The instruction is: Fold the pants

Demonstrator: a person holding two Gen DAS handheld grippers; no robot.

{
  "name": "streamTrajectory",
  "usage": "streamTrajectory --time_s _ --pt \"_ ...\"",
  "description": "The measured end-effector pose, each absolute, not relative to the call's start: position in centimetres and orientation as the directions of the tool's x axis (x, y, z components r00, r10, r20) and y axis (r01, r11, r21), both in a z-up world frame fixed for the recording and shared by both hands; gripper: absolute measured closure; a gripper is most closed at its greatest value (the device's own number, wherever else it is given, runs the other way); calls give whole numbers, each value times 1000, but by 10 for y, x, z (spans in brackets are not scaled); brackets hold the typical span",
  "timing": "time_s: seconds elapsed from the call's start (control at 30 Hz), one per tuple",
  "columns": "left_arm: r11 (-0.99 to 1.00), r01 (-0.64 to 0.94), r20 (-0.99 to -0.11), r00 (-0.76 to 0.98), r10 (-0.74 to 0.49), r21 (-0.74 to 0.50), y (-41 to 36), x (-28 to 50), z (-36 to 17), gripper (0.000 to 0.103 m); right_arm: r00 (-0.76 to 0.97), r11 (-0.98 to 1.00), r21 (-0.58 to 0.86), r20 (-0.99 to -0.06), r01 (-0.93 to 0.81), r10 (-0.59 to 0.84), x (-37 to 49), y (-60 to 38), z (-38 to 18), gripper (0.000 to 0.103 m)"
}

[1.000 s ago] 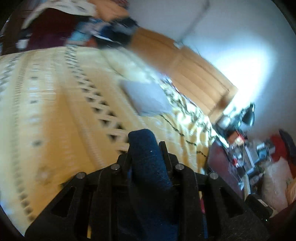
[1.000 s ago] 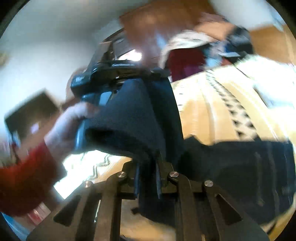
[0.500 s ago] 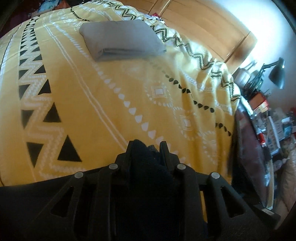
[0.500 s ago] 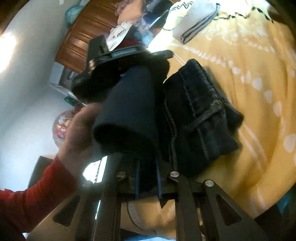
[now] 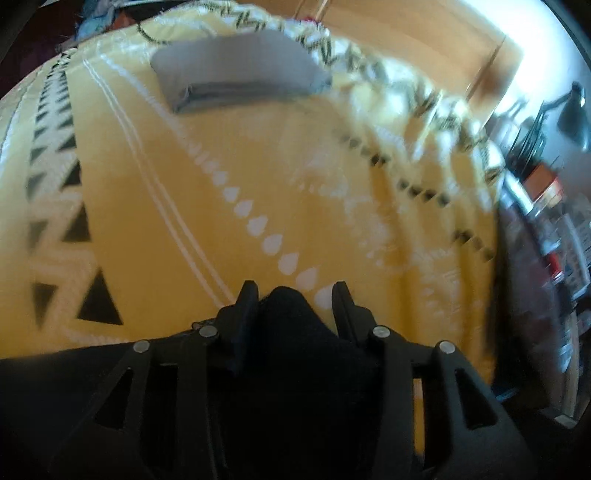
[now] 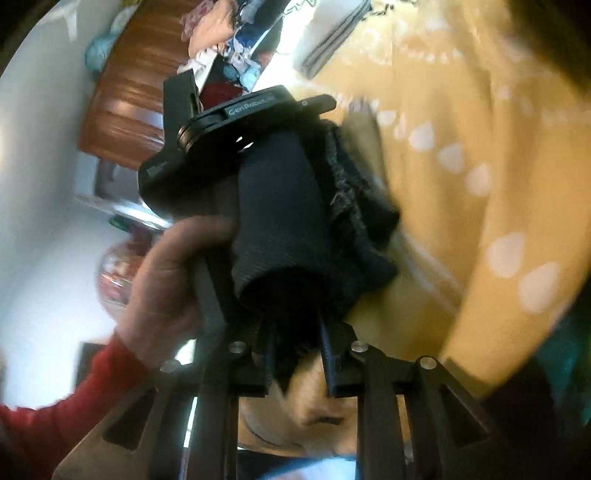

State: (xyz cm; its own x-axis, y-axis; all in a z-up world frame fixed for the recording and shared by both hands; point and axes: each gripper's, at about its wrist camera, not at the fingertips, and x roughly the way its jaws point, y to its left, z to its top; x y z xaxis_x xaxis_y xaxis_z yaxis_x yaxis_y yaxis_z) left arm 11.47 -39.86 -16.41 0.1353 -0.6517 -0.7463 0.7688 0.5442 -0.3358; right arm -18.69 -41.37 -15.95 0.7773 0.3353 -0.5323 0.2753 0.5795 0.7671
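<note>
The dark navy pants (image 6: pixel 295 214) are bunched in a thick fold between both grippers, low over the yellow bedspread (image 5: pixel 155 206). In the left wrist view my left gripper (image 5: pixel 293 295) has its jaws parted, with a lump of the pants (image 5: pixel 291 332) lying between them. In the right wrist view my right gripper (image 6: pixel 295 332) is shut on the pants. The left gripper's black body (image 6: pixel 221 125) and the hand holding it sit just beyond the fold.
A folded grey garment (image 5: pixel 236 74) lies at the far end of the bed; it also shows in the right wrist view (image 6: pixel 332 29). A wooden headboard (image 5: pixel 406 48) runs behind it. A cluttered side table with a desk lamp (image 5: pixel 569 114) stands right of the bed.
The left gripper's jaws have spread apart around the pants. The right gripper and the pants have come down closer to the bedspread, and the fold looks more bunched.
</note>
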Motion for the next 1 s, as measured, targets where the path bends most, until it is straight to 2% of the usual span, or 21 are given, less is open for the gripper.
streamTrajectory --time_s 0.03,0.1,0.17,0.2,0.27,0.37,0.47,0.67,0.8,0.9,0.97,1.0 --pt "537 770 -716 153 -681 -346 -390 113 -149 59 773 633 728 -552 263 314 -193 -411 -147 72" --pt "532 771 -665 196 -720 -349 -370 111 -122 49 766 718 651 -584 244 269 -205 -406 -129 64" --pt "552 771 -625 267 -733 -317 -341 108 -99 31 767 791 564 -609 237 204 -211 -403 -111 60" --pt "572 765 -619 303 -725 -297 -328 106 -92 28 771 821 520 -614 235 168 -212 -401 -102 60" --pt "620 743 -629 362 -688 -252 -299 105 -88 28 792 862 457 -600 221 116 -205 -401 -86 60" --pt "656 703 -636 378 -672 -275 -255 100 -94 28 814 926 360 -568 115 120 -168 -394 -66 60" --pt "701 654 -665 393 -635 -282 -217 94 -112 28 785 963 255 -612 83 94 -109 -401 -78 63" --pt "783 502 -730 365 -578 -368 -165 96 -161 29 657 925 356 -730 130 188 -24 -453 -138 67" --pt "804 451 -730 384 -566 -386 -140 96 -167 29 710 927 360 -681 107 183 -30 -459 -112 65" --pt "797 438 -722 374 -582 -416 -131 101 -172 29 737 933 355 -645 52 204 -10 -460 -102 63" --pt "780 453 -714 355 -603 -433 -131 101 -174 29 678 923 383 -688 36 260 13 -461 -119 52" --pt "772 453 -711 346 -612 -445 -131 101 -175 29 637 921 384 -725 60 261 25 -468 -136 52"
